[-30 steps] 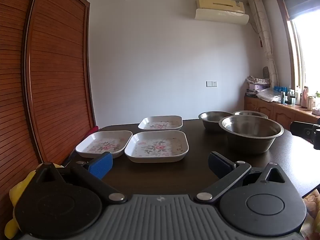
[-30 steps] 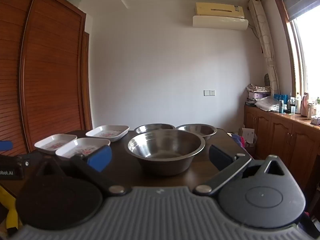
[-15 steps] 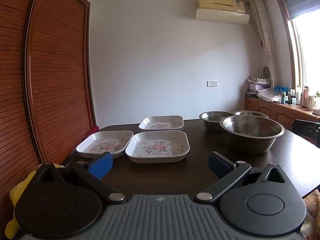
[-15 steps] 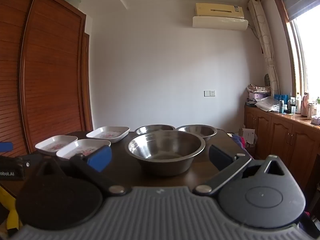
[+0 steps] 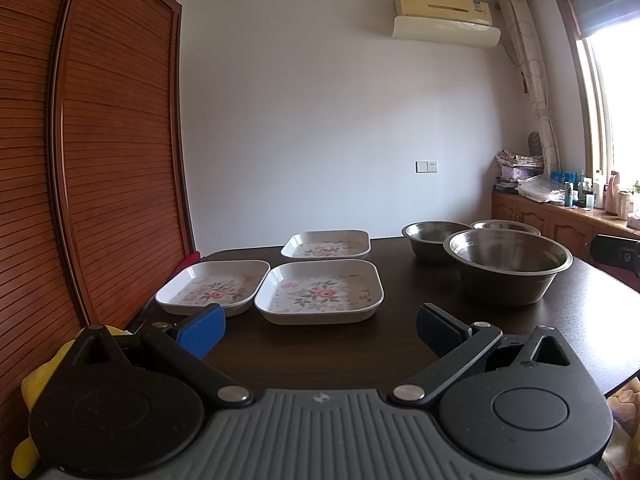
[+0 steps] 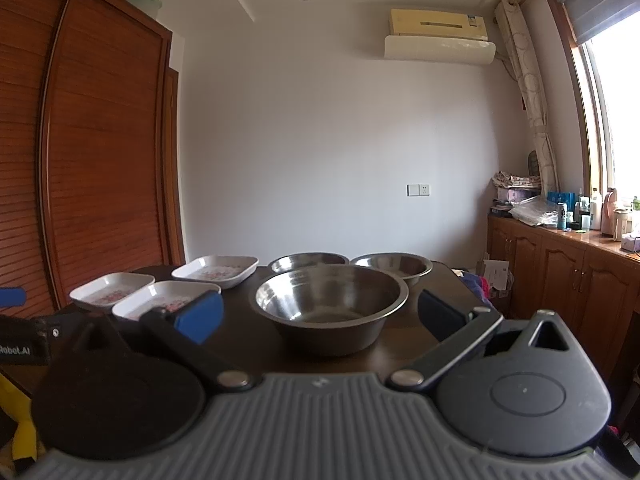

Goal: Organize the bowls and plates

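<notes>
Almost nothing moves since before; both views shift only slightly. From the left wrist, the left gripper (image 5: 320,326) stands wide open and empty before three flowered plates (image 5: 320,290) on the dark table (image 5: 400,344). From the right wrist, the right gripper (image 6: 320,318) gapes empty before the steel bowls (image 6: 330,304); "Robot.AI" reads at the left edge.

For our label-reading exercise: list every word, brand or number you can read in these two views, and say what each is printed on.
"Robot.AI" (start cut off by the frame edge): on the left gripper body, seen at the right wrist view's left edge.
Air conditioner sticker: too small to read.
Counter bottles: labels blurred.
</notes>
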A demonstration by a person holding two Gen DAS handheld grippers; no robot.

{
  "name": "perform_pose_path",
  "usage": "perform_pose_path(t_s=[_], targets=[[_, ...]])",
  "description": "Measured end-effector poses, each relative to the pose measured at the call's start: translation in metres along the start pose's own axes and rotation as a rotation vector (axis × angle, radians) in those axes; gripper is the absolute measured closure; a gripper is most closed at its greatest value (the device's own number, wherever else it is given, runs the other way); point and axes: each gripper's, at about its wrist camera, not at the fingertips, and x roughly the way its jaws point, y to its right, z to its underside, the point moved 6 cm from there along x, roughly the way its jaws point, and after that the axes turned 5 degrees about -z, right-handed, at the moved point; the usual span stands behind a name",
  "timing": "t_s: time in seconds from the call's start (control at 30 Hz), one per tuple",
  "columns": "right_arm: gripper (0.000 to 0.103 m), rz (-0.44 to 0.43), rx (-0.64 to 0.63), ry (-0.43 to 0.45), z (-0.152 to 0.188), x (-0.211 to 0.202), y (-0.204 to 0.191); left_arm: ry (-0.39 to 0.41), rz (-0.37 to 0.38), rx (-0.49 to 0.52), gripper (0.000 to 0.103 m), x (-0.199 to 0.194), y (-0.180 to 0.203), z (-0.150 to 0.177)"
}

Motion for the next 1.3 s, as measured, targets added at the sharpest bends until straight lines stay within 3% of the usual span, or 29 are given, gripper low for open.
perform_pose_path(t_s=[1.3], targets=[[0.000, 0.000, 0.004, -0.005, 0.0041, 0.0030, 0.0000, 0.001, 0.000, 0.001, 0.000, -0.0007, 0.0005, 0.0019]])
